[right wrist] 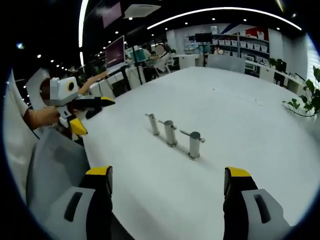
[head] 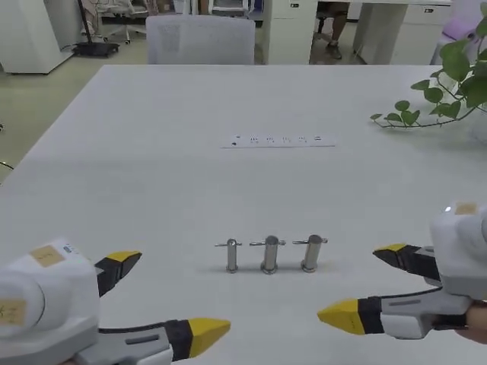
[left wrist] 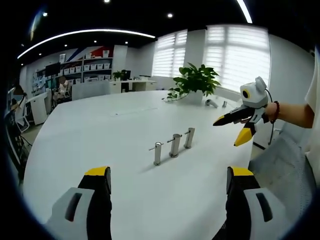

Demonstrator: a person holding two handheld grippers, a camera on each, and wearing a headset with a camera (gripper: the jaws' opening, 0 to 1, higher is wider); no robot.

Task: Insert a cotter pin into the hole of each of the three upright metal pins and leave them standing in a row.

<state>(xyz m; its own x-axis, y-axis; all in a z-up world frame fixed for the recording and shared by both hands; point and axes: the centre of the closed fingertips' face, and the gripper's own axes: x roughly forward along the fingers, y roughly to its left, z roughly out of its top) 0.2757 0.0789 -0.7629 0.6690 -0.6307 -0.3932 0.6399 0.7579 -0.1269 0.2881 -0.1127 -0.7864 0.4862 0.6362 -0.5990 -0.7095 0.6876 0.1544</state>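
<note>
Three metal pins [head: 270, 255] stand aligned, apparently cottered; fingers [head: 346, 313] released on left gripper [head: 180, 292] and right gripper [head: 348, 283].

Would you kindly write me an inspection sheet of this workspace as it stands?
Surface: white table, plain and flat.
Job's things: three metal pins upright in a row, a cotter pin through each top.
Clutter: socket strip lying flat at mid-table.
Grippers: left tongs and right tongs both open and empty, either side of the row.
Cables: nothing seen on the table.
Surroundings: plant at the right edge, chair at the far end.
</note>
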